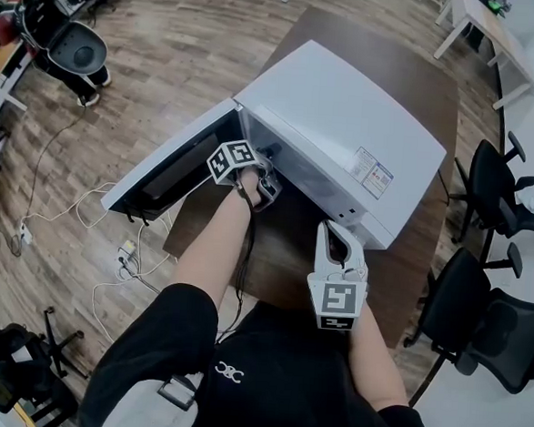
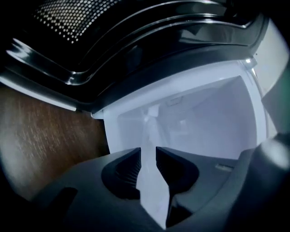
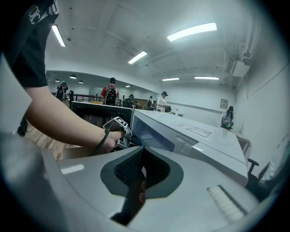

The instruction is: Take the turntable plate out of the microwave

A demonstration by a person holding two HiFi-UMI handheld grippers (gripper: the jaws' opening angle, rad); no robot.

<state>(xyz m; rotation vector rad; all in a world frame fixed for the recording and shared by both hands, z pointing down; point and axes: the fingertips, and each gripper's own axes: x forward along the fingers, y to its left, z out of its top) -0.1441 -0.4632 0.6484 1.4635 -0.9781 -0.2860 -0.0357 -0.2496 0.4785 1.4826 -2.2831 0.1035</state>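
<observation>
A white microwave (image 1: pixel 346 122) stands on a dark wooden table (image 1: pixel 286 260), its door (image 1: pixel 174 170) swung open to the left. My left gripper (image 1: pixel 267 188) is at the mouth of the cavity. In the left gripper view its jaws (image 2: pixel 148 152) stand apart with nothing between them, facing the white cavity (image 2: pixel 204 122) under the dark door (image 2: pixel 136 41). I cannot make out the turntable plate in the pale interior. My right gripper (image 1: pixel 334 229) hangs back by the microwave's front right corner, shut (image 3: pixel 142 152) and holding nothing, looking along the microwave (image 3: pixel 195 136).
Black office chairs (image 1: pixel 479 305) stand close on the right of the table. Power cables and a socket strip (image 1: pixel 127 262) lie on the wooden floor at the left. A white desk (image 1: pixel 485 32) is at the far right. Several people (image 3: pixel 111 93) stand far off.
</observation>
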